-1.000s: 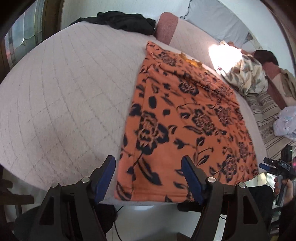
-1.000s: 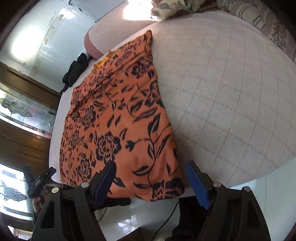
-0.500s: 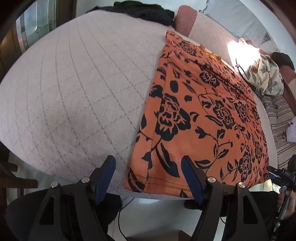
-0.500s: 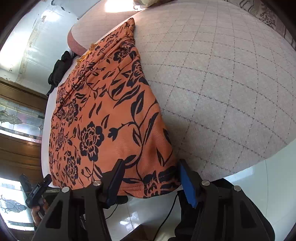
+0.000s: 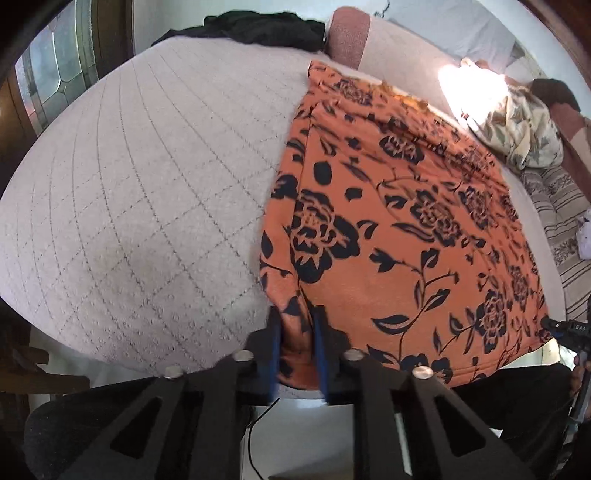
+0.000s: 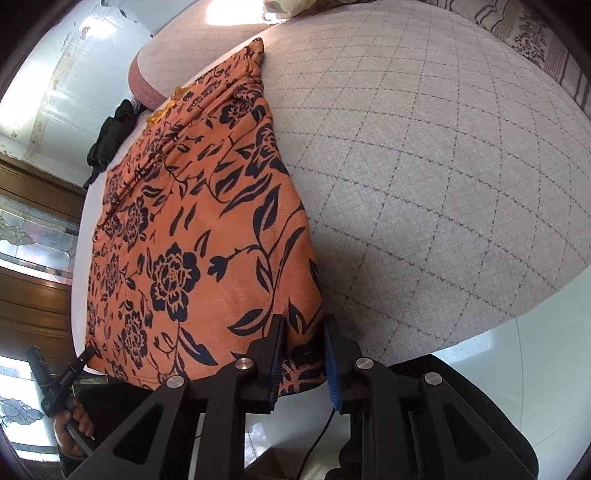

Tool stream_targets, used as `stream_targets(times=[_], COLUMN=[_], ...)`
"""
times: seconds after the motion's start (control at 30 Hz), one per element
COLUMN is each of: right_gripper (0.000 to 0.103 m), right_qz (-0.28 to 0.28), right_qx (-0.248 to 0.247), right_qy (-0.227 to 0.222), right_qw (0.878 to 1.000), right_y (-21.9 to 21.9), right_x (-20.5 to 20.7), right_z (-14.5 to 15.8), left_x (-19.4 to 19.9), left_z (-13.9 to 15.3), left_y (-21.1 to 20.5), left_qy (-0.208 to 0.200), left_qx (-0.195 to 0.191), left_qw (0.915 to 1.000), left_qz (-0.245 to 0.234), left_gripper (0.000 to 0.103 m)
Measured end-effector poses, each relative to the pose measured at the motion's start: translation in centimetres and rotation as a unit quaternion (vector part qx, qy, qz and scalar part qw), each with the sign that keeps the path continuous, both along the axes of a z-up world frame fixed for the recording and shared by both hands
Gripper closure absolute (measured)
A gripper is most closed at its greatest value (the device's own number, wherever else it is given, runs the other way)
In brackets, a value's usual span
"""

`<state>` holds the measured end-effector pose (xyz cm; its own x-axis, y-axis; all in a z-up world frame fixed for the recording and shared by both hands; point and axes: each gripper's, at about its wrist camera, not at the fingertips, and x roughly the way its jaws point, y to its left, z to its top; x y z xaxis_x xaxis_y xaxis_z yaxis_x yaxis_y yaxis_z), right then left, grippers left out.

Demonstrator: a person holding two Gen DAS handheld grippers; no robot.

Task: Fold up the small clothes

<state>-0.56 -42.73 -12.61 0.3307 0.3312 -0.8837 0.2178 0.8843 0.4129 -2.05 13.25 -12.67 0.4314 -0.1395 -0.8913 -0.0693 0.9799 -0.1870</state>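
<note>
One orange garment with black floral print (image 5: 406,221), spread flat on grey quilted bed cover (image 5: 129,184), near hem overhanging bed edge. Two grippers: left gripper (image 5: 297,347) jaws closing on near-left hem corner, fabric bunched between blue pads; right gripper (image 6: 304,354) jaws closing on near-right corner (image 6: 299,332), fabric between pads. One black clothing heap (image 5: 258,27) at far edge. One cream patterned bundle (image 5: 524,129) beyond. Striped bedding (image 5: 561,206) at right.

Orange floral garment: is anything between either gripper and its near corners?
Nothing visible. The left gripper and right gripper are closing with the orange floral garment already between their jaws at the bed edge.
</note>
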Motion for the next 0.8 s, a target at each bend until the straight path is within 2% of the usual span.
stream_targets(times=[0.03,0.1,0.13,0.17,0.2,0.23,0.37,0.43,0.6,0.7,0.8], right_gripper=[0.075,0.055,0.054,0.056,0.075,0.093,0.093,0.093,0.093,0.093,0.093], right_qz=[0.0,0.007,0.007,0.007,0.009,0.01,0.0,-0.005,-0.012,-0.012,-0.011], right_qx=[0.002,0.008,0.011,0.013,0.01,0.019,0.042,0.049,0.062,0.076,0.095], right_qy=[0.0,0.0,0.0,0.002,0.0,-0.004,-0.045,-0.057,-0.02,-0.016,-0.025], right_qw=[1.0,1.0,1.0,1.0,1.0,1.0,0.998,0.997,0.998,0.997,0.995], right_y=[0.1,0.3,0.3,0.4,0.4,0.4,0.2,0.0,-0.2,-0.2,-0.6], right_x=[0.0,0.1,0.1,0.2,0.2,0.3,-0.2,-0.4,0.2,0.4,0.8], right_z=[0.0,-0.2,-0.4,-0.6,-0.5,-0.4,2.2,3.3,0.8,0.5,1.0], left_x=[0.2,0.1,0.1,0.1,0.1,0.3,0.0,0.2,1.0,1.1,1.7], left_z=[-0.2,-0.4,-0.5,-0.4,-0.3,-0.4,1.6,2.0,0.0,0.7,2.7], left_y=[-0.1,-0.6,-0.8,-1.0,-1.0,-0.9,0.0,0.2,-0.1,0.0,0.1], left_qy=[0.006,0.004,0.003,0.001,-0.003,0.003,-0.033,-0.036,0.002,-0.003,-0.029], left_qx=[0.0,0.004,0.009,0.009,0.001,-0.007,-0.042,-0.051,-0.039,-0.048,-0.054], left_qw=[1.0,1.0,0.9999,0.9999,0.9998,0.9996,0.9985,0.998,0.9992,0.9988,0.9981], left_qz=[-0.002,-0.008,-0.011,-0.015,-0.021,-0.026,-0.01,-0.006,-0.002,-0.003,-0.011], left_gripper=[0.051,0.048,0.048,0.051,0.083,0.096,0.096,0.096,0.096,0.096,0.096])
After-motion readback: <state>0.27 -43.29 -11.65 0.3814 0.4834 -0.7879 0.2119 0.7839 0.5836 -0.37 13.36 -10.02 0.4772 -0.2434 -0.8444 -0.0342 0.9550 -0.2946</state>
